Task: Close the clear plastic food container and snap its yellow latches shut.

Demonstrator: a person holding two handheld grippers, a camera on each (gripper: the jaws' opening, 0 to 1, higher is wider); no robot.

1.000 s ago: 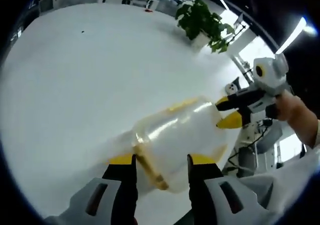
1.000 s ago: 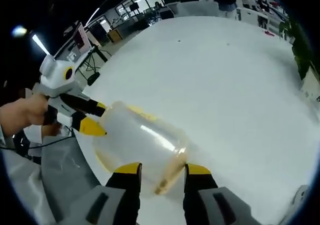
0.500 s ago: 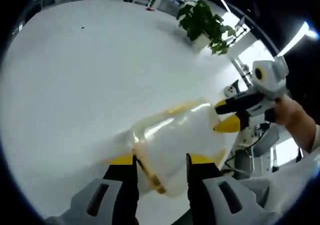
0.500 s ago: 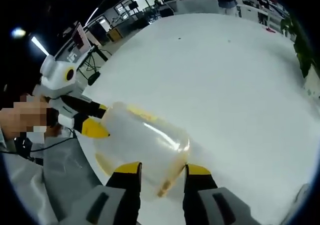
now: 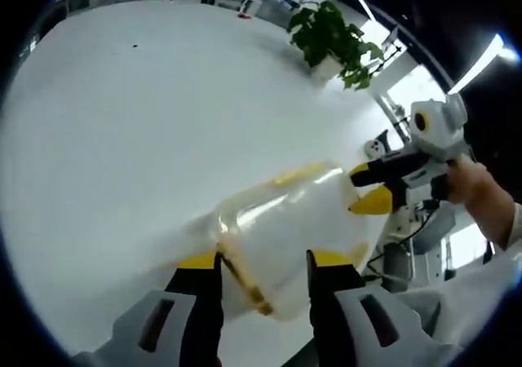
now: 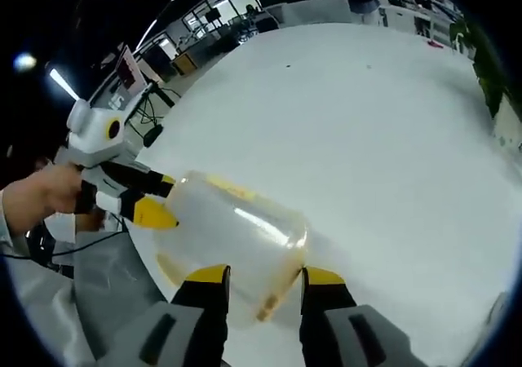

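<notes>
**Container pinned end to end between both grippers**

Clear plastic container (image 5: pixel 285 228) on white table (image 5: pixel 122 139), near the edge by the person. Lies on its side by the look of it, long axis running gripper to gripper. Yellow latch (image 5: pixel 245 281) at the near end in left gripper view, another yellow latch (image 6: pixel 273 294) at the near end in right gripper view; yellow trim also along far side of lid. Closed or not: can't tell, plastic too blurred.

Left gripper (image 5: pixel 263 261): fingers part open, straddling container's end w/ latch in the gap between them. Contact unclear, no firm grip seen. Right gripper (image 6: pixel 263 277): same stance at the opposite end, fingers part open either side of the latch there. Each gripper also seen from the other's view, yellow tips at or touching container's far end, hand (image 5: pixel 477 183) behind it.

Key relation: container sits dead ahead of both sets of fingers, each latch nearer its own gripper, so likely one latch per side. Next prob. squeeze or press on the latch; risk of container sliding along its axis unless opposite gripper braces.

Potted plant (image 5: pixel 334 37) at far table edge, well apart.
</notes>
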